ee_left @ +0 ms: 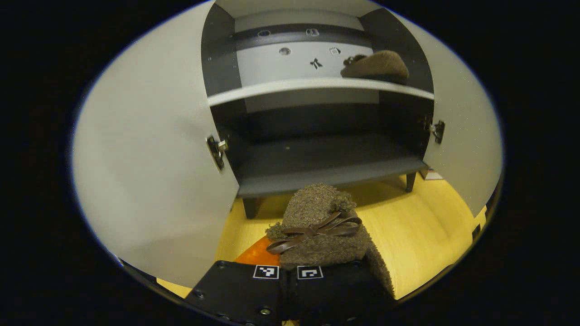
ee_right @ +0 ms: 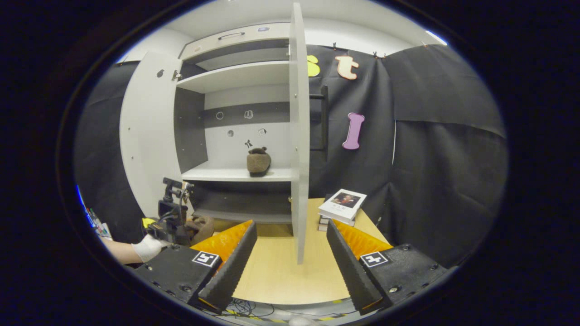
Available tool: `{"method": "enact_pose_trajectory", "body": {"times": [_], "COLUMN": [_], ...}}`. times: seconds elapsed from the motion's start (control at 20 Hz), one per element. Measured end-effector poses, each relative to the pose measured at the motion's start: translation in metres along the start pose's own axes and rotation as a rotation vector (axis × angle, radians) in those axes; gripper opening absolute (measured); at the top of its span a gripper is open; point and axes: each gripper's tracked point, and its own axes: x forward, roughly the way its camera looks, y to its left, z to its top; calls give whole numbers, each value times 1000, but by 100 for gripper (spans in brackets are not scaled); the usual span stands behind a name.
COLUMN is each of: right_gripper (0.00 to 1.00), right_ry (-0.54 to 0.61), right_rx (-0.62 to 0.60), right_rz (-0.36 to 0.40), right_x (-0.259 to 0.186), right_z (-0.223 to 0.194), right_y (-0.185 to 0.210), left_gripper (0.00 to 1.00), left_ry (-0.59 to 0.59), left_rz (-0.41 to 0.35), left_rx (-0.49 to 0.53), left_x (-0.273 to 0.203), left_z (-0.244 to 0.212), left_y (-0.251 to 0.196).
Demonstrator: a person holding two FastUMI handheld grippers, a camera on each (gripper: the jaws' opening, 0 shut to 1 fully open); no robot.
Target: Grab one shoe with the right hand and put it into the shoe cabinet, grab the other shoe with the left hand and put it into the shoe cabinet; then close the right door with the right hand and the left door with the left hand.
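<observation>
- Left gripper view: the left gripper (ee_left: 290,271) has its two fingers drawn close together on the heel end of a fuzzy brown shoe (ee_left: 319,228) with a ribbon bow (ee_left: 317,228); the shoe points toward the open shoe cabinet (ee_left: 317,154), low over the yellow table (ee_left: 417,235), in front of the lower compartment.
- The other shoe (ee_left: 378,65) already sits on the white shelf (ee_left: 312,86), toward its right end.
- Both doors stand wide open: the left door (ee_left: 149,172) flanks the held shoe closely on one side, the right door (ee_left: 462,136) lies farther off on the other.
- Right gripper view: the right gripper (ee_right: 290,253) has its jaws spread wide and holds nothing, hovering over the table (ee_right: 281,271).
- Directly ahead of it, the right door (ee_right: 299,136) is seen edge-on, standing between the gripper and the cabinet interior.
- A stack of books (ee_right: 342,206) rests on the table just right of that door.
- At lower left, a gloved hand (ee_right: 147,246) holds the left gripper (ee_right: 174,222) with the shoe (ee_right: 199,226) near the cabinet's base.
</observation>
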Motion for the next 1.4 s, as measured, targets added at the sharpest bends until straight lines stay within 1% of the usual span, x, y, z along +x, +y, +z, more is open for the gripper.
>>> {"method": "enact_pose_trajectory", "body": {"times": [0.05,0.1,0.15,0.25,0.35,0.5,0.75,0.9,1.0,1.05,1.1,1.15,1.2,1.3,1.4], "right_gripper": [98,98,99,98,98,99,99,98,98,98,98,98,98,98,99], "right_ry": [-5,-9,-12,-19,-28,-39,-39,-33,-34,-34,-35,-34,-30,-20,-12], "right_rx": [5,9,13,22,31,49,64,61,56,53,53,54,53,48,50], "right_rz": [4,6,9,14,17,17,-2,-16,-29,-35,-36,-40,-48,-61,-73], "right_x": [0,1,2,3,2,2,2,1,3,3,6,7,8,9,10], "right_z": [1,2,3,4,7,9,10,10,12,13,14,14,13,10,9], "right_y": [1,1,2,3,1,-4,-16,-26,-31,-33,-34,-34,-36,-41,-44], "left_gripper": [0,4,4,4,4,4,4,4,4,0,4,4,0,0,0], "left_ry": [-35,-58,-82,-126,-155,-203,-234,-254,-245,-240,-236,-217,-183,-120,-61], "left_rz": [-2,-1,-5,-21,-33,-20,23,28,45,47,54,64,72,64,75], "left_rx": [-7,-14,-23,-43,-53,-49,-33,-10,-13,-22,-26,-22,-29,-55,-47], "left_x": [-6,-12,-16,-22,-21,-14,27,55,77,88,101,117,130,152,166], "left_z": [22,42,63,103,140,193,261,295,309,313,315,314,309,295,283], "left_y": [0,1,1,-2,-4,-1,11,12,14,13,14,17,20,19,24]}}
